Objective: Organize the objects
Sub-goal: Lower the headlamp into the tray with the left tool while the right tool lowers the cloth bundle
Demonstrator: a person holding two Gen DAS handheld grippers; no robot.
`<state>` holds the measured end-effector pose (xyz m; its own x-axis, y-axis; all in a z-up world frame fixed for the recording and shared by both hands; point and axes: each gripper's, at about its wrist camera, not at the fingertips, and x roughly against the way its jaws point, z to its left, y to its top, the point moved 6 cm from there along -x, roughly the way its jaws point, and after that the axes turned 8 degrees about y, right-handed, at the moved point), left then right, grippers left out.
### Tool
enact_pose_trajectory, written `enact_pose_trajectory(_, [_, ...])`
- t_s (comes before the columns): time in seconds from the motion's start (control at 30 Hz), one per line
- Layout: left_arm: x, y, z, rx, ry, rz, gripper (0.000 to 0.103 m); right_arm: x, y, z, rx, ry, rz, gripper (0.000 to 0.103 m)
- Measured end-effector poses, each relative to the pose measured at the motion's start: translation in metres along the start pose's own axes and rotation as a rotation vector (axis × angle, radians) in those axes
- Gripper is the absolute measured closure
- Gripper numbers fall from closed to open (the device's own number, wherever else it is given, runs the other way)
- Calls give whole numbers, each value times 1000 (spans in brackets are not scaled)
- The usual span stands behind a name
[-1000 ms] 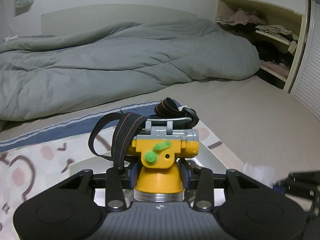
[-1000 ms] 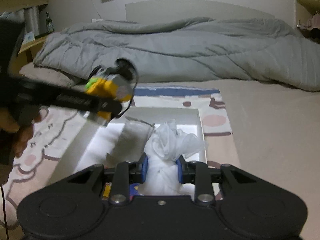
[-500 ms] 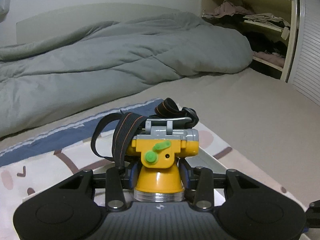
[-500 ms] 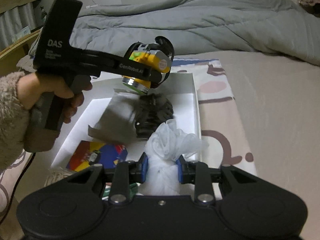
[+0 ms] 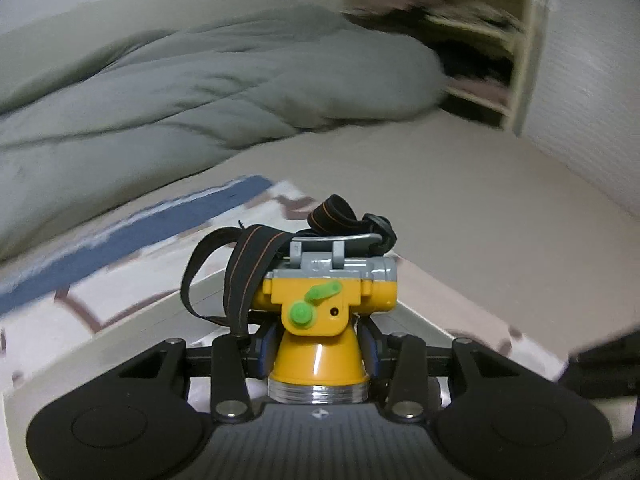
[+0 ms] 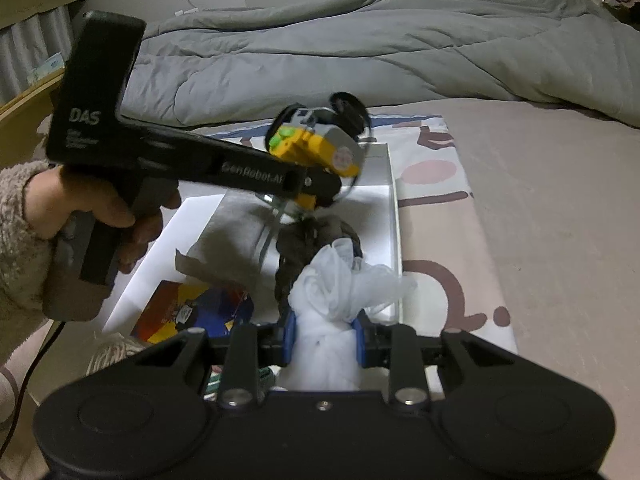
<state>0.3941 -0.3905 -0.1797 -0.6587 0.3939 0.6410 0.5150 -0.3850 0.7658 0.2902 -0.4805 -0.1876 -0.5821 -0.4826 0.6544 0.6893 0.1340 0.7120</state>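
Observation:
A yellow headlamp (image 5: 320, 320) with a grey top, green knob and black elastic strap sits clamped in my left gripper (image 5: 318, 346), shut on its yellow cone. The right wrist view shows that same headlamp (image 6: 320, 152) held over the far half of a white box (image 6: 394, 216). My right gripper (image 6: 325, 334) is shut on a crumpled white plastic bag (image 6: 340, 292) above the box's near end. Inside the box lie a dark fuzzy bundle (image 6: 304, 248), a grey bag (image 6: 228, 240) and a colourful packet (image 6: 192, 312).
A person's hand (image 6: 92, 208) in a fuzzy sleeve holds the left tool. The box rests on a patterned cloth (image 6: 440, 172) on a beige bed, with a grey duvet (image 6: 360, 44) behind. A shelf of clothes (image 5: 460, 40) stands far right. A ball of twine (image 6: 112, 356) lies near left.
The left gripper has carried the headlamp down and rightward, over the box. The right gripper sank a little with the bag; more of the box's contents show.

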Motion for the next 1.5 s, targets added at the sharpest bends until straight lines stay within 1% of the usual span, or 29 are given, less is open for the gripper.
enact_pose_trajectory(0.1, [-3,4,-6,-169,11,11,60,3,-2,0,-2,-2,-1,74])
enact_pose_trajectory(0.17, [-7,5,-5,-271,20,37,60,5,-2,0,-3,2,-3,74])
enact_pose_trajectory(0.27, [-13,3,1,-352,10,84,60,6,-1,0,-4,12,-8,74])
enact_pose_trajectory(0.4, [-25,-2,3,-461,-32,146,60,4,-2,0,0,27,0,74])
enact_pose_trajectory(0.47, [-30,-3,0,-528,-47,153,60,1,-3,1,9,33,13,74])
enact_pose_trajectory(0.53, [-36,-2,-3,-553,-58,162,59,-2,-5,2,17,27,28,74])
enact_pose_trajectory(0.57, [-38,0,-4,-553,-59,160,58,-2,-6,2,20,21,32,74])
enact_pose_trajectory(0.6, [-40,1,-5,-556,-65,151,55,-3,-6,2,20,19,35,74])
enact_pose_trajectory(0.63, [-41,3,-5,-553,-57,139,38,-3,-6,2,19,22,34,74])
enact_pose_trajectory(0.67, [-42,6,-5,-545,-43,125,28,-3,-5,1,14,24,33,71])
enact_pose_trajectory(0.7, [-40,9,-4,-531,-37,105,20,-3,-5,0,5,19,33,69])
enact_pose_trajectory(0.73, [-38,11,-3,-515,-50,93,21,-2,-4,-2,-2,16,27,67])
enact_pose_trajectory(0.77, [-36,13,-1,-494,-58,92,21,-1,-3,-2,-8,20,24,62])
enact_pose_trajectory(0.8, [-35,14,1,-474,-60,93,21,0,-2,-2,-17,28,22,60])
enact_pose_trajectory(0.87, [-30,15,4,-455,-63,88,23,2,-1,-1,-21,35,19,60])
enact_pose_trajectory(0.93, [-24,14,5,-446,-64,79,23,3,0,1,2,26,26,65])
enact_pose_trajectory(0.97, [-21,13,6,-438,-60,74,23,3,-1,1,9,19,33,70])
enact_pose_trajectory(1.0, [-17,14,9,-420,-55,69,24,4,-1,1,14,17,39,75])
enact_pose_trajectory(1.03, [-13,14,11,-399,-52,67,24,4,-1,2,22,21,48,76])
enact_pose_trajectory(1.07, [-10,14,13,-370,-48,67,25,3,-2,4,32,25,62,80])
enact_pose_trajectory(1.1, [-8,14,15,-338,-49,69,28,1,-4,5,45,24,79,80])
enact_pose_trajectory(1.17, [-2,14,18,-280,-68,69,30,-1,-6,9,75,16,99,80])
enact_pose_trajectory(1.23, [4,13,19,-240,-85,73,35,0,-6,13,95,29,135,80])
enact_pose_trajectory(1.33, [10,11,19,-194,-101,78,36,2,-7,18,121,56,169,81])
enact_pose_trajectory(1.5, [22,5,17,-132,-116,85,37,-7,-6,14,115,6,168,80])
